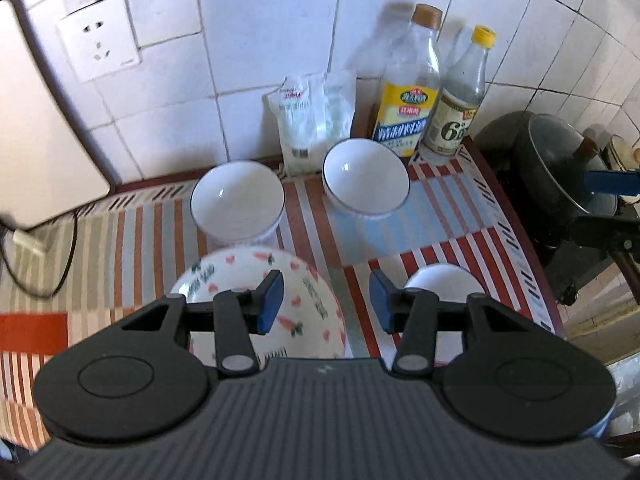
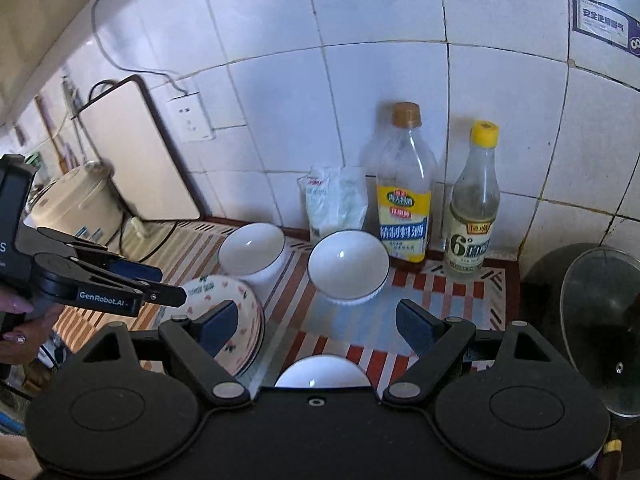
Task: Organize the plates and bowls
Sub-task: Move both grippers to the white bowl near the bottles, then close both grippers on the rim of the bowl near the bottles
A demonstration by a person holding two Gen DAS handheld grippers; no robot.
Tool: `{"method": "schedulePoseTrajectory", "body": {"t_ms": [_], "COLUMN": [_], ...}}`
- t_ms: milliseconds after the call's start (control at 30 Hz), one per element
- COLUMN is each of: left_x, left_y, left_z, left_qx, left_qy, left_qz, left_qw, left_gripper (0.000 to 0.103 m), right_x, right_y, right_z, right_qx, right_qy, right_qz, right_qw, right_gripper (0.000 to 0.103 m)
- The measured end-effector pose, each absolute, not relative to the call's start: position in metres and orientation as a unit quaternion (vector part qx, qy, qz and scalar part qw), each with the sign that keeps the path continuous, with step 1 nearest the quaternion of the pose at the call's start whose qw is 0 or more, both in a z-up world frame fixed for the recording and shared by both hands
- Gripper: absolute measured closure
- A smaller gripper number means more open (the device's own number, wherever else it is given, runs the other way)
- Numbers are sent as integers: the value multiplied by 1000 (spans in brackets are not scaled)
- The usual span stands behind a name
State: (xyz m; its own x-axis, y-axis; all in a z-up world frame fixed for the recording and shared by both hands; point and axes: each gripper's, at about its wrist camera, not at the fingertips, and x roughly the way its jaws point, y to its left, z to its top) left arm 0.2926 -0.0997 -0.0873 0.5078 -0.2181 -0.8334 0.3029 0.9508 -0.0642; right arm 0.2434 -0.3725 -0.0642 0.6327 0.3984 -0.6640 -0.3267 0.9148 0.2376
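Two white bowls with dark rims stand at the back of the striped mat: one on the left, one on the right. A larger carrot-patterned bowl sits nearer, on the left. A small white bowl sits nearer, on the right. My left gripper is open, hovering above the patterned bowl's right edge; it also shows in the right wrist view. My right gripper is open above the small white bowl; it shows in the left wrist view.
Two glass bottles and a white bag stand against the tiled wall. A dark pot with a glass lid is at the right. A white board and a rice cooker stand at the left.
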Motion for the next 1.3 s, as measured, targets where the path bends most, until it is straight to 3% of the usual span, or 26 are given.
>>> {"method": "schedulePoseTrajectory", "body": {"t_ms": [433,867,1100,1300], "left_x": [373,434,451,459], "left_y": [-92,-116,-128,-132], "left_z": [-126,-183,-213,-225], "left_qx": [16,-8,2,-12], "left_qy": [483,512,534,539], "left_qz": [-180,-182,-180,-188], "left_qw": [857,839,826,821], "left_gripper": [57,57,57,57], "right_x": [309,371,390,403], "right_y": [-354,-368,-364,-360], "right_z": [-95,-175,-217,-231], "right_qx": [94,214,244,277], "right_qy": [398,454,480,485], "right_qz": [163,101,85,86], "right_qw": [898,859,838,825], "right_gripper": [14,16,20,30]}}
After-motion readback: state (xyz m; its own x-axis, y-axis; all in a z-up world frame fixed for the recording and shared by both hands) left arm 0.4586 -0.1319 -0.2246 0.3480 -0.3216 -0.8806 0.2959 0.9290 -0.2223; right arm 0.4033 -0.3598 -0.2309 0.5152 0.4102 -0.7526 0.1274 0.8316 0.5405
